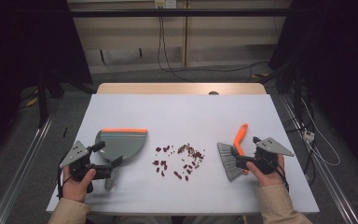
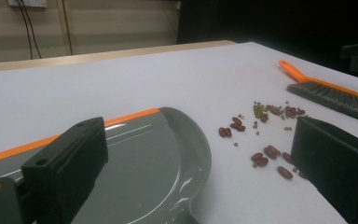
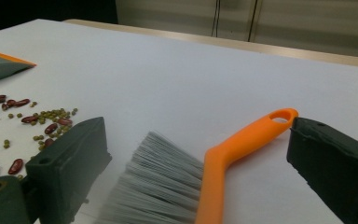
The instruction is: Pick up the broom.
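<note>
High view shows the left claw [image 1: 113, 164] wide over the stiff, light dustpan [image 1: 121, 142], the right claw [image 1: 238, 158] wide astride the brush [image 1: 230, 161], best gripped at its rigid orange handle [image 3: 233, 149], beans [image 1: 179, 161] between them on the tabletop [image 1: 191, 112].

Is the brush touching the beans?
Apart. The high view shows bare white table between the brush bristles and the nearest beans.

No readable text, label, brand, number or sign is showing on the dustpan [image 1: 121, 142], the brush [image 1: 235, 151] or the desk [image 1: 186, 112].
</note>
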